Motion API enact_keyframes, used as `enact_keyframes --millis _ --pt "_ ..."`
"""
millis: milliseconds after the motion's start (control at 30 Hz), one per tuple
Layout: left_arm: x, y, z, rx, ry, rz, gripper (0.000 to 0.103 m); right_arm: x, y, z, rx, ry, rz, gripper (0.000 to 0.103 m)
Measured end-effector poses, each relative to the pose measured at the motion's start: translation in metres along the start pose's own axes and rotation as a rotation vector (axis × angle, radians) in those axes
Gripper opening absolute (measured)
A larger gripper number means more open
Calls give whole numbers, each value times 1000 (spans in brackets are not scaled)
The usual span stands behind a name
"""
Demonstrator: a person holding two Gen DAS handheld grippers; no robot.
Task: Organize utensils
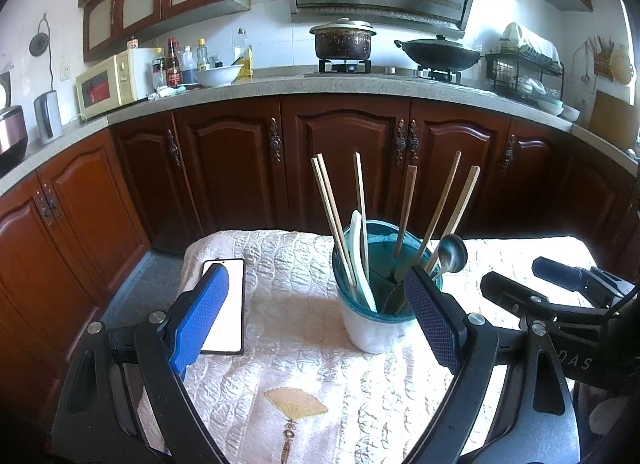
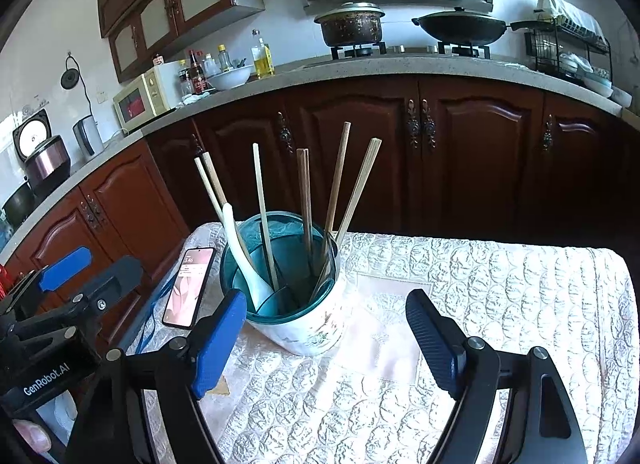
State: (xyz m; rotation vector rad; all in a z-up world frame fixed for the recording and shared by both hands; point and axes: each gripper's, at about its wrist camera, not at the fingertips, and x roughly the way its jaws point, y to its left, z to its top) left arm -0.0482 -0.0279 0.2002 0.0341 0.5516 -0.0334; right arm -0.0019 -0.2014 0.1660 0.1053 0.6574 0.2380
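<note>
Wooden chopsticks (image 1: 362,200) splay past holder (image 1: 376,328) rim — both grippers (image 1: 320,316) (image 2: 326,328) gaping, empty

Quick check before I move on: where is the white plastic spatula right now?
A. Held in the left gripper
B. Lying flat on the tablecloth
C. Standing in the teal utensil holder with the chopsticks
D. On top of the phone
C. The white spatula stands blade-down inside the utensil holder among the chopsticks, and both grippers are open and empty.

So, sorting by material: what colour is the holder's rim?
Translucent teal rim, white body; right wrist view.
</note>
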Motion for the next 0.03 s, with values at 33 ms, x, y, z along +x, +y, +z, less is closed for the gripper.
enact_keyframes --millis 33 --pt "0 0 0 0 2 -3 89 0 0 0 1 -1 1 80"
